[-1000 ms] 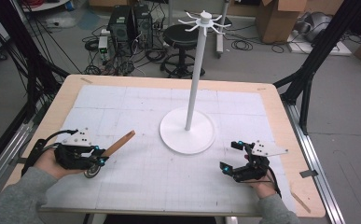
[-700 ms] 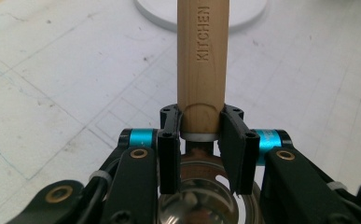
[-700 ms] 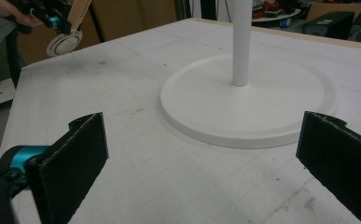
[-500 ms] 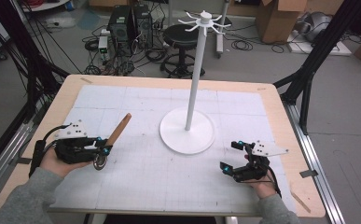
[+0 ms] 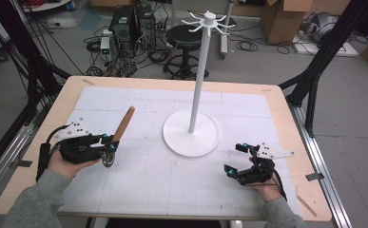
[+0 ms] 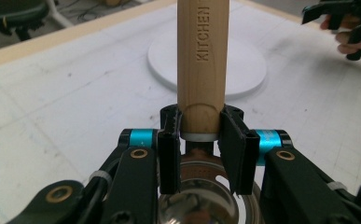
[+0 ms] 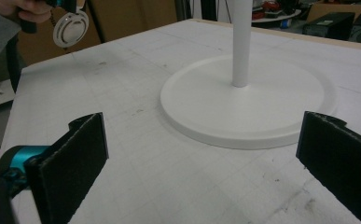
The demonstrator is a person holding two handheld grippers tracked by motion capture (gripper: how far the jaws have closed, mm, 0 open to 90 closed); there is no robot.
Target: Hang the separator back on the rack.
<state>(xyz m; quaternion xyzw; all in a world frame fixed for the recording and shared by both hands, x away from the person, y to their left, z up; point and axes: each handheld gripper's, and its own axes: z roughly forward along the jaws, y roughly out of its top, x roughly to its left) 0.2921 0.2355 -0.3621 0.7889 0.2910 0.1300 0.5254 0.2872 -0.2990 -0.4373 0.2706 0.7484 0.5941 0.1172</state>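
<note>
My left hand-held gripper (image 5: 106, 144), clamped on the neck of a wooden-handled utensil (image 5: 122, 125) lifted off the bench, sits left of the white hook stand (image 5: 198, 80), handle angled up toward it; my right hand-held gripper (image 5: 236, 161) idles wide open.

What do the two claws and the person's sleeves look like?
Both claws, left claw and right claw, are black with cyan rings and brass-coloured pivots. Each carries a grey three-cornered plate and a black cable. The sleeves are grey.
</note>
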